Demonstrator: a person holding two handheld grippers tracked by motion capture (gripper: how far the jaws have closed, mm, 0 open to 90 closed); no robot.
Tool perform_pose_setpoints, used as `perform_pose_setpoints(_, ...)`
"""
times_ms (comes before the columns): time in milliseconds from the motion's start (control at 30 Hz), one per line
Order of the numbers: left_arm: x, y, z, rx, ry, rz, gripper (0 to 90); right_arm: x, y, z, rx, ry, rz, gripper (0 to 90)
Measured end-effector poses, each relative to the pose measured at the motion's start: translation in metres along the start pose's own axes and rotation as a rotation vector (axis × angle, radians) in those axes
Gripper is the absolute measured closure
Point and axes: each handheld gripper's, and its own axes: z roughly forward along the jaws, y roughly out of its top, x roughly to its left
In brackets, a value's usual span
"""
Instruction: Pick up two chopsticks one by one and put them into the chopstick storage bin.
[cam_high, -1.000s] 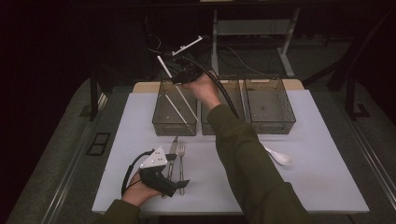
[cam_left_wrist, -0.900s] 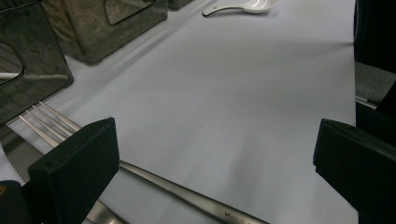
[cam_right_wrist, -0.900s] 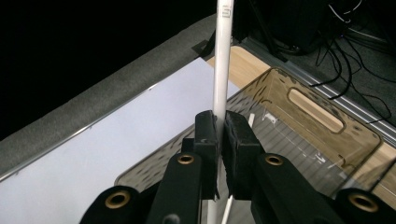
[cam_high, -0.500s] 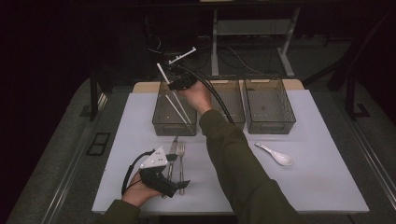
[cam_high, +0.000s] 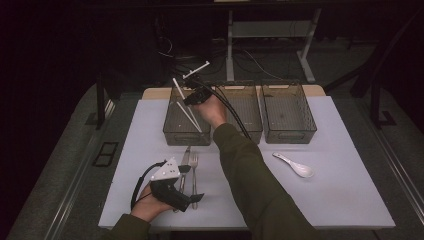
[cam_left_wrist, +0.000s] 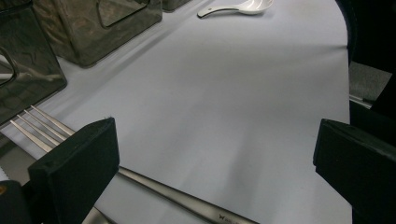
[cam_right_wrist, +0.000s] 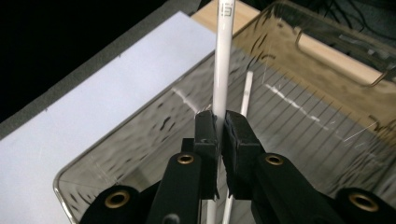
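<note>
**Right gripper clamped on a chopstick over the left bin**

Your right gripper (cam_right_wrist: 217, 126) has its jaws pressed together on a white chopstick (cam_right_wrist: 223, 56), which rises steeply past the tips. Directly below it sits the leftmost smoky bin (cam_high: 176, 131), where a second chopstick (cam_high: 189, 116) leans inside. Your left gripper (cam_high: 192, 196) rests on the white mat (cam_high: 340, 195) with its jaws wide apart. A fork (cam_left_wrist: 35, 128) lies under its left jaw, and a white spoon (cam_left_wrist: 236, 7) lies well ahead of it.
</note>
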Motion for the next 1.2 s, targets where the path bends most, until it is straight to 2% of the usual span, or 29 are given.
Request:
perform_pose_setpoints(233, 0.0, 0.0, 0.0, 0.008, -0.004, 0.001, 0.0, 0.001, -0.006, 0.016, 0.042, -0.017, 0.026, 84.1)
perform_pose_setpoints(333, 0.0, 0.0, -0.001, 0.009, -0.005, 0.002, 0.0, 0.002, -0.007, 0.021, 0.064, -0.03, 0.014, 89.6)
perform_pose_setpoints(567, 0.0, 0.0, -0.001, 0.01, -0.005, 0.003, 0.0, 0.003, -0.01, 0.021, 0.08, -0.025, -0.004, 87.9)
perform_pose_setpoints(633, 0.0, 0.0, -0.001, 0.01, -0.006, 0.002, 0.0, 0.003, -0.011, 0.017, 0.069, -0.017, -0.007, 85.6)
perform_pose_setpoints(800, 0.0, 0.0, 0.0, 0.012, -0.004, 0.004, 0.0, -0.002, -0.019, 0.005, 0.057, 0.036, -0.014, 75.3)
perform_pose_setpoints(1000, 0.001, 0.0, 0.0, 0.018, 0.002, 0.005, 0.0, -0.01, -0.032, -0.021, -0.002, 0.09, -0.027, 60.6)
perform_pose_setpoints(1200, 0.002, 0.0, 0.0, 0.028, 0.006, 0.008, 0.0, -0.017, -0.049, -0.051, -0.044, 0.097, -0.037, 51.7)
